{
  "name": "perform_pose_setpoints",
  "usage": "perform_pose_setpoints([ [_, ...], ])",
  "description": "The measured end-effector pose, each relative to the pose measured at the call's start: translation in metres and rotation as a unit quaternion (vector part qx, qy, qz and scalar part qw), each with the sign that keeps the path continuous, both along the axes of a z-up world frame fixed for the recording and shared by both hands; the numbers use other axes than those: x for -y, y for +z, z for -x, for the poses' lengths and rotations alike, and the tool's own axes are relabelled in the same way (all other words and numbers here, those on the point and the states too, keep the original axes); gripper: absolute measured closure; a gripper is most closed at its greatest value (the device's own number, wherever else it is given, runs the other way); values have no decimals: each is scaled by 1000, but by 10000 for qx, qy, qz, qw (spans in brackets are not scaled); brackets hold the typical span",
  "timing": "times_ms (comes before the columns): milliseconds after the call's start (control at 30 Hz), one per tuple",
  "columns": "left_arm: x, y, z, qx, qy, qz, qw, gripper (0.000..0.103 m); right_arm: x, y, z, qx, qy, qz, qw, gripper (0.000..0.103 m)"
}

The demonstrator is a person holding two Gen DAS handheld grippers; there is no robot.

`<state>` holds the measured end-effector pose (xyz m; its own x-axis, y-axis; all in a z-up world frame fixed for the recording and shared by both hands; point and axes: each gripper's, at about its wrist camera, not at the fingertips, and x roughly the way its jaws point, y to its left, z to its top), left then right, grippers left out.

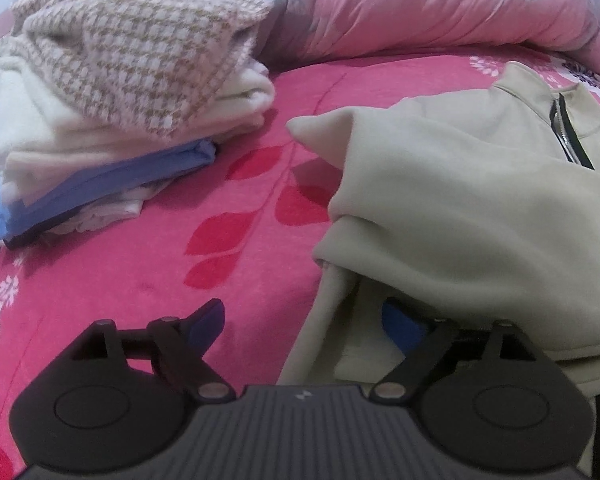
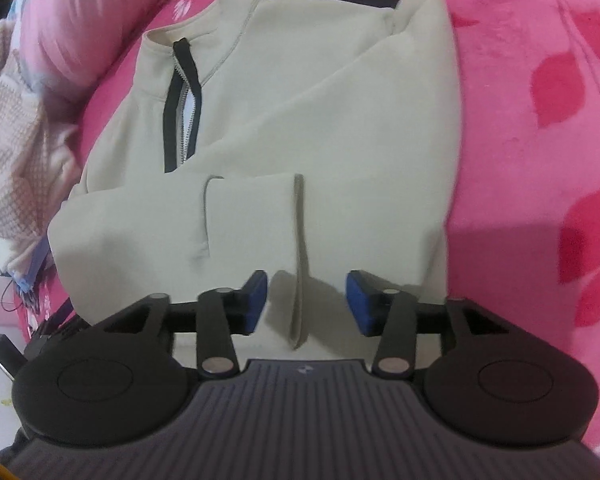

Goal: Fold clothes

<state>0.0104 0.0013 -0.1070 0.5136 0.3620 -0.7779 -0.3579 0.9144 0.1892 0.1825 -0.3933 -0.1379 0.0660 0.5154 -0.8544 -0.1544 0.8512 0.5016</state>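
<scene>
Beige zip-neck pullover [image 2: 300,120], sleeves folded in, flat on pink leaf-print bedspread [image 2: 540,80]. Left view only: stack of folded clothes [image 1: 120,100] upper left, bare bedspread between it and the pullover at right. Left gripper [image 1: 304,324] spread wide, nothing pinched. Right gripper [image 2: 306,300] half open, pads straddling a sleeve fold without pressing it.

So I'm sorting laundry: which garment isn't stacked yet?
The beige zip-neck pullover, spread alone on the pink bedspread; the others sit folded in the pile.
</scene>
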Motion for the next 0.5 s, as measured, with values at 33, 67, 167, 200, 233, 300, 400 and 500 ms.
perform_pose_setpoints([
  [33, 0, 0, -1, -4, -23, -30, 10000, 14, -6, -2, -1, 13, 83, 6, 10000, 53],
  [67, 0, 1, -1, -7, -42, -56, 10000, 14, -12, -5, -2, 26, 166, 13, 9999, 52],
  [167, 1, 1, -1, -1, -72, -93, 9999, 14, -34, -3, 1, 286, 698, 253, 9968, 43],
  [200, 1, 1, -1, 3, -68, -92, 9999, 13, -42, -1, 3, 406, 919, 368, 9943, 52],
  [233, 0, 1, -1, 6, -55, -88, 9999, 13, -50, 1, 5, 525, 1131, 478, 9910, 83],
  [300, 0, 2, -1, 0, -32, -76, 10000, 13, -54, 14, 10, 717, 1203, 520, 9888, 100],
  [400, 1, 5, -2, -56, -48, -153, 9999, 13, -47, 52, 12, 1233, 1016, 337, 9866, 101],
  [500, -1, 7, -1, -109, -6, -163, 9998, 14, -23, 87, 10, 1646, 598, 291, 9841, 101],
])
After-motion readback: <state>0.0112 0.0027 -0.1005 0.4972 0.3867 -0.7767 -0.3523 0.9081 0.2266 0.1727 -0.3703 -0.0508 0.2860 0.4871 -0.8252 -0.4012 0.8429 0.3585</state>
